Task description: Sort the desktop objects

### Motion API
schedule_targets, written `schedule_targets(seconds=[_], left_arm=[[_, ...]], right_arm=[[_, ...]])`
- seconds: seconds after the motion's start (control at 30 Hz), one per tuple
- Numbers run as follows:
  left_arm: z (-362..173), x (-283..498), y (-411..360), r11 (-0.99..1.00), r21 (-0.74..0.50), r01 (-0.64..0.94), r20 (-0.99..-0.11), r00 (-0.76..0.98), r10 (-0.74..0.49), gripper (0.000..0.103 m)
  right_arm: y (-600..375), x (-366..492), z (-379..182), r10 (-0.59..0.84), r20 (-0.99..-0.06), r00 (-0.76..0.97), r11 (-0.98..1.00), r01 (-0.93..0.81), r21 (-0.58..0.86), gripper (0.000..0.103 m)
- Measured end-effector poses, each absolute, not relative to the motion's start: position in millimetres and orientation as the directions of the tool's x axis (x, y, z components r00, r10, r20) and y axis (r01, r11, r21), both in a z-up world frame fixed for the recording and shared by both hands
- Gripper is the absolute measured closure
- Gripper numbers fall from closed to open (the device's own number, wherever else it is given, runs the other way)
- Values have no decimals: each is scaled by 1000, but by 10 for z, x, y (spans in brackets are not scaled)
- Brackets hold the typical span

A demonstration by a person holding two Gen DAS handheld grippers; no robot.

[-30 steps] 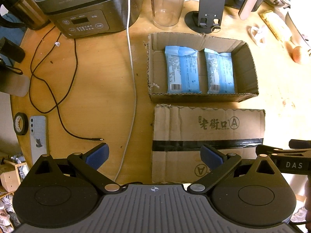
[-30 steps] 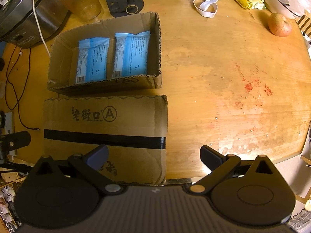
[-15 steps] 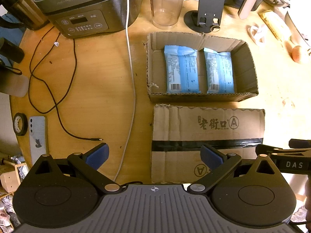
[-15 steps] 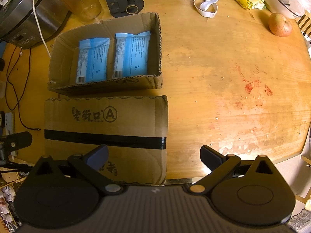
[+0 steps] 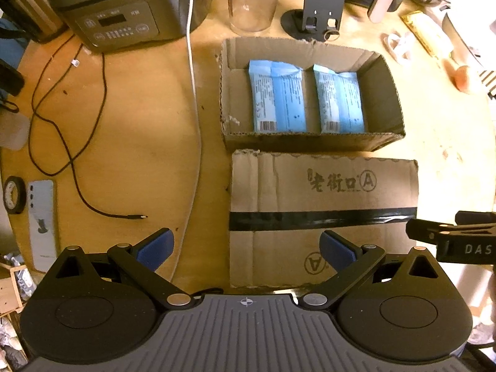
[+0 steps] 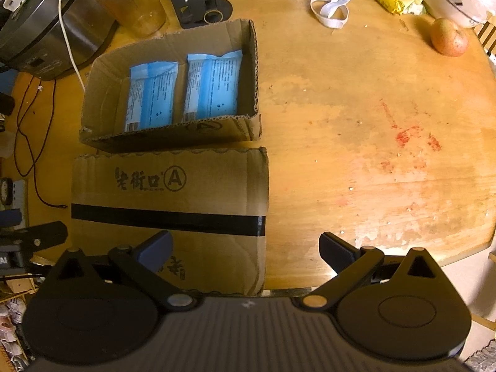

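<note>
Open box (image 5: pixel 310 46) on the table (image 6: pixel 372 155), two packets (image 5: pixel 276 96) (image 5: pixel 339 99) side by side inside; closed box (image 5: pixel 322 192) just in front of it; cooker (image 5: pixel 124 9) behind and to the left, jug (image 5: pixel 251 0) and stand (image 5: pixel 322 3) behind the open box; cables (image 5: pixel 62 142) left of the boxes; phone (image 5: pixel 42 220) and tape roll (image 5: pixel 14 193) at the left edge; apple (image 6: pixel 449 37) far right.

Table (image 6: pixel 356 155): wood, worn, blotchy sheen. Open box (image 5: pixel 235 90), lid (image 5: pixel 322 192): matt corrugated cardboard; glossy black tape (image 5: pixel 322 217). Packets (image 5: pixel 277 99): glossy blue plastic. Cooker (image 5: pixel 124 6): brushed metal.
</note>
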State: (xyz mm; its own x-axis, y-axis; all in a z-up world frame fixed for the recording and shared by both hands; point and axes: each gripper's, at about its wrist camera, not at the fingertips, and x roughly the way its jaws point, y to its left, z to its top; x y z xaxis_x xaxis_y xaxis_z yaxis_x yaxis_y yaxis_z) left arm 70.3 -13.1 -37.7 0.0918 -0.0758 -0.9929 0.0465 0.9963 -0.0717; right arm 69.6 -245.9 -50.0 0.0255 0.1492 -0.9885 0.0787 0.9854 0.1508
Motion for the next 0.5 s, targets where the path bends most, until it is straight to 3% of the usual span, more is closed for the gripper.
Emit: schedule_targets(seconds=[0.5], left_arm=[[-890, 812, 205, 948, -316, 36, -948, 37, -317, 0]], right_arm=[[-2727, 696, -900, 398, -916, 48, 911, 100, 401, 0]])
